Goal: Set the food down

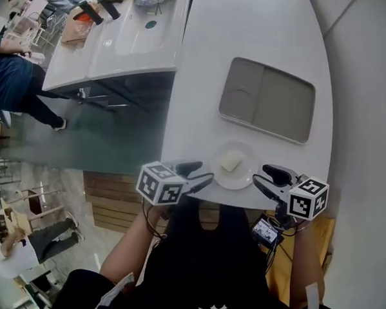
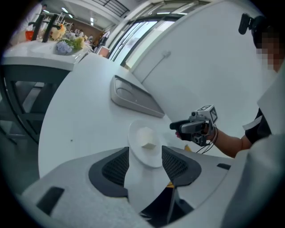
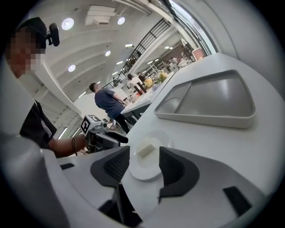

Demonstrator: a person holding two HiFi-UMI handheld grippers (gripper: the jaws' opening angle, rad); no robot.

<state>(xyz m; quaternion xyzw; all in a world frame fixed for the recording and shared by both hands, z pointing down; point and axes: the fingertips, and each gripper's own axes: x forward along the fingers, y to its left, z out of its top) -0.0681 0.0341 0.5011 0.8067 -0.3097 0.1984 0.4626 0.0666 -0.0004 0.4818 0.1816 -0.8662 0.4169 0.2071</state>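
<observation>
A small white plate (image 1: 233,166) with a pale block of food (image 1: 230,162) on it rests on the white table (image 1: 251,31) near its front edge. My left gripper (image 1: 201,175) hangs open just left of the plate, touching nothing. My right gripper (image 1: 264,176) hangs open just right of it, also empty. In the left gripper view the plate (image 2: 144,144) and food (image 2: 147,139) lie ahead between the open jaws, with the right gripper (image 2: 176,128) beyond. In the right gripper view the plate (image 3: 147,156) and food (image 3: 146,149) lie ahead, with the left gripper (image 3: 122,138) at the left.
A grey two-compartment tray (image 1: 268,99) lies farther back on the table, empty. A second white counter (image 1: 115,43) with flowers and bottles stands at the upper left across a gap. People (image 1: 16,83) move about at the left. A white wall curves along the right.
</observation>
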